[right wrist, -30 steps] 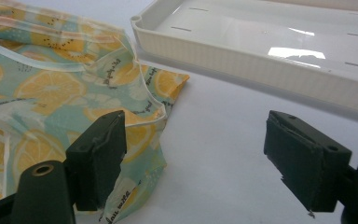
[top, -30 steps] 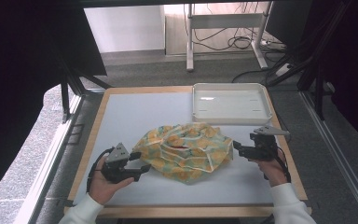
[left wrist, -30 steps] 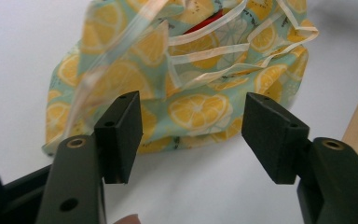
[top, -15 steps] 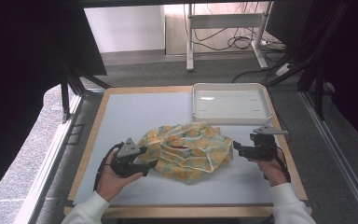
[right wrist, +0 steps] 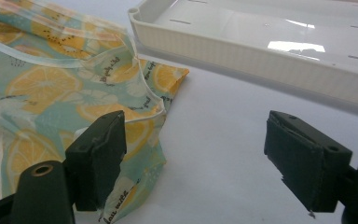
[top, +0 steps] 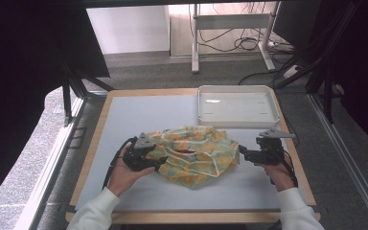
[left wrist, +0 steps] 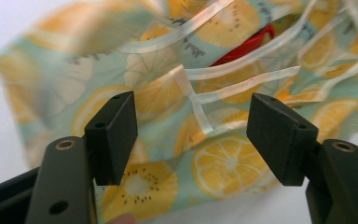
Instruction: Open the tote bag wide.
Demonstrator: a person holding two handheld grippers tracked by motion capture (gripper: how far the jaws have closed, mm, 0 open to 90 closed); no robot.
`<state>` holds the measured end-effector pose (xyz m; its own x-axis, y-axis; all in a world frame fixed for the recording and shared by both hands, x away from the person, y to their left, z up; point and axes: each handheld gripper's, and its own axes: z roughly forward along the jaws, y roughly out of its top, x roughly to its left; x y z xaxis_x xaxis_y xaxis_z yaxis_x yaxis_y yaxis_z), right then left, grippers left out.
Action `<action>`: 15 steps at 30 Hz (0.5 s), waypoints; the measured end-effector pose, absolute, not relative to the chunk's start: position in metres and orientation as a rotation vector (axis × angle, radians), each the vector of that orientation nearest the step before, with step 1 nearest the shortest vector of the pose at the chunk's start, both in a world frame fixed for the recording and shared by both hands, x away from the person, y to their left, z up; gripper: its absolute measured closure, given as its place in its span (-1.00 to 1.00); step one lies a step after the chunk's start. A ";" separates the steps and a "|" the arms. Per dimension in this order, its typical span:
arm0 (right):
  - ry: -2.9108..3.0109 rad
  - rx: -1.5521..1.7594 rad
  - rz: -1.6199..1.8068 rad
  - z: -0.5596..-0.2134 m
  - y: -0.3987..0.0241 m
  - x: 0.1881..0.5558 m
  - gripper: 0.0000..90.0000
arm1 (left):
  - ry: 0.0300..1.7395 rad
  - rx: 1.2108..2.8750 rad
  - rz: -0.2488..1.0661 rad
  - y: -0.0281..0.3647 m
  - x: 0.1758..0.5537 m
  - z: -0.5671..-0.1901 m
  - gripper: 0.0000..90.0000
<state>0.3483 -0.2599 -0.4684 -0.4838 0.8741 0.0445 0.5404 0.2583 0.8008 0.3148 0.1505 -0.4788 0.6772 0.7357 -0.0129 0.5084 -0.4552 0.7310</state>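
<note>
Counter [top: 139,110] inventory, as we read it from left edge to right. Left gripper [top: 157,162]: we find it released, jaws spread wide, at the left side of the fruit-print bag [top: 196,154], no pad pressing the fabric. Bag: crumpled, lying mid-counter toward the near edge, something red [left wrist: 247,44] showing in its opening. Right gripper [top: 242,152]: released too, jaws apart at the bag's right edge. White tray [top: 237,88]: at the far right corner, apart from the bag.
</note>
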 end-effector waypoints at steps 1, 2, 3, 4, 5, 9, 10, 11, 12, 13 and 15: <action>2.125 1.285 1.100 -0.468 -0.260 0.348 -0.54 | 0.952 2.162 0.395 0.149 0.317 -0.481 -0.18; 2.125 1.285 1.100 -0.468 -0.260 0.348 -0.54 | 0.954 2.166 0.395 0.149 0.319 -0.482 -0.18; 2.125 1.285 1.100 -0.468 -0.259 0.348 -0.54 | 0.958 2.171 0.398 0.148 0.320 -0.483 -0.16; 2.131 1.276 1.094 -0.468 -0.258 0.348 -0.54 | 0.963 2.173 0.409 0.147 0.323 -0.485 -0.10; 2.131 1.274 1.093 -0.468 -0.257 0.348 -0.54 | 0.963 2.173 0.409 0.147 0.323 -0.485 -0.06; 2.139 1.272 1.080 -0.469 -0.256 0.348 -0.54 | 0.973 2.162 0.435 0.146 0.328 -0.485 0.03; 2.139 1.272 1.080 -0.469 -0.256 0.348 -0.54 | 0.971 2.160 0.436 0.146 0.330 -0.484 0.03; 2.138 1.273 1.078 -0.469 -0.256 0.348 -0.54 | 0.952 2.160 0.456 0.146 0.331 -0.482 -0.01; 2.136 1.275 1.080 -0.469 -0.256 0.348 -0.54 | 0.938 2.155 0.463 0.146 0.330 -0.481 -0.03; 2.135 1.277 1.082 -0.469 -0.257 0.348 -0.54 | 0.938 2.155 0.463 0.146 0.330 -0.481 -0.05; 2.134 1.280 1.082 -0.469 -0.257 0.348 -0.54 | 0.913 2.153 0.465 0.146 0.331 -0.478 -0.14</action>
